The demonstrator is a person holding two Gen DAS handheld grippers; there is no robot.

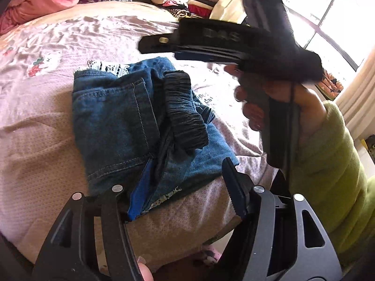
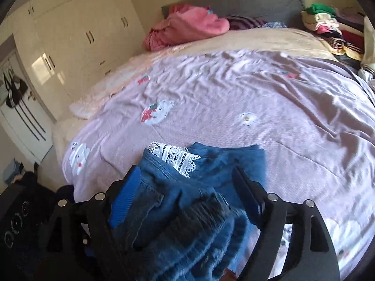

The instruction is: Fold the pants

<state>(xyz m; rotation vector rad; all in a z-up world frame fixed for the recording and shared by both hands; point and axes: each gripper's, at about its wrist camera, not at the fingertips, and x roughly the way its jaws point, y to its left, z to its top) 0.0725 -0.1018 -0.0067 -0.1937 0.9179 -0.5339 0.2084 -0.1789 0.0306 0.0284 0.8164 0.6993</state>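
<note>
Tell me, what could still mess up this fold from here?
1. The folded jeans lie near the bed's edge; a nudge could slide them off.
2. The black elastic waistband bulges on top, so the bundle may spring open.
3. The left gripper has denim between its fingers, and the right gripper is open just above it; either could snag and drag a layer.

Hidden, cropped and blurred parts

In the left wrist view the right hand-held gripper (image 1: 159, 44) is smeared by motion, its lettering unreadable, and its body hides part of the clothes pile (image 1: 180, 2) behind; the green sleeve (image 1: 328, 175) runs off the right edge. The left hand-held gripper (image 1: 185, 187) covers the near edge of the folded pants (image 1: 131, 121). In the right wrist view the pants' black waistband (image 2: 199, 222) is blurred and the bed (image 2: 234, 89) is cut off at the right.
</note>
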